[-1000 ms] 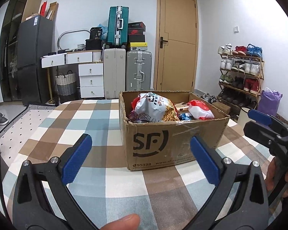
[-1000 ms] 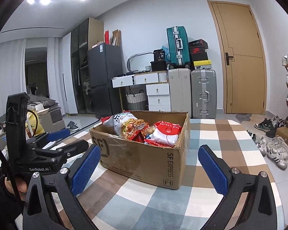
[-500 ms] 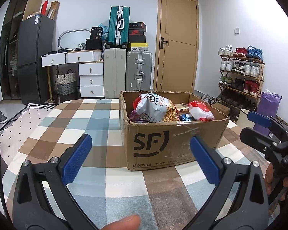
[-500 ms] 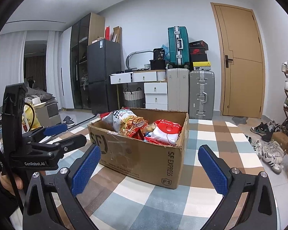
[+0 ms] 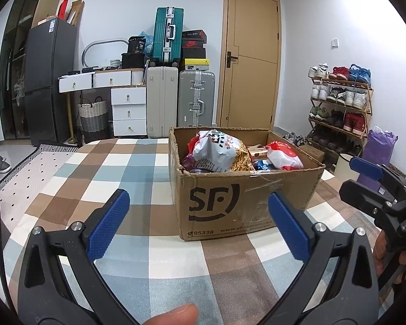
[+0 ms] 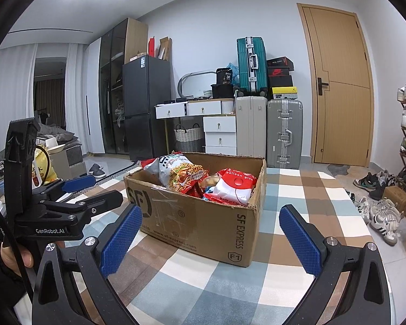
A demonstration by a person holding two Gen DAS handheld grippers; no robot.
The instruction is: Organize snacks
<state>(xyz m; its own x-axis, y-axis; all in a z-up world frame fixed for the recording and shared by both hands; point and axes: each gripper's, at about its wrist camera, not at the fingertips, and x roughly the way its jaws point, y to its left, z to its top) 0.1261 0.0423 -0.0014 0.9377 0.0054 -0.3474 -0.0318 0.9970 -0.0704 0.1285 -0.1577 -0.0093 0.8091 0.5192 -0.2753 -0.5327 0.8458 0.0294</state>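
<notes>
Left wrist view: the left gripper (image 5: 197,216) hangs over the checked tablecloth (image 5: 121,173), its blue pads spread wide and holding nothing. Just ahead stands the box (image 5: 230,205), top open, heaped with snacks: a noodle bag (image 5: 216,149) and a red-white bag (image 5: 282,154). The right gripper (image 5: 365,176) shows at the right edge, beside the box.

Right wrist view: the right gripper (image 6: 211,233) is also wide apart and empty, facing the box's corner (image 6: 241,233). A thumb (image 5: 173,315) shows at the bottom.
</notes>
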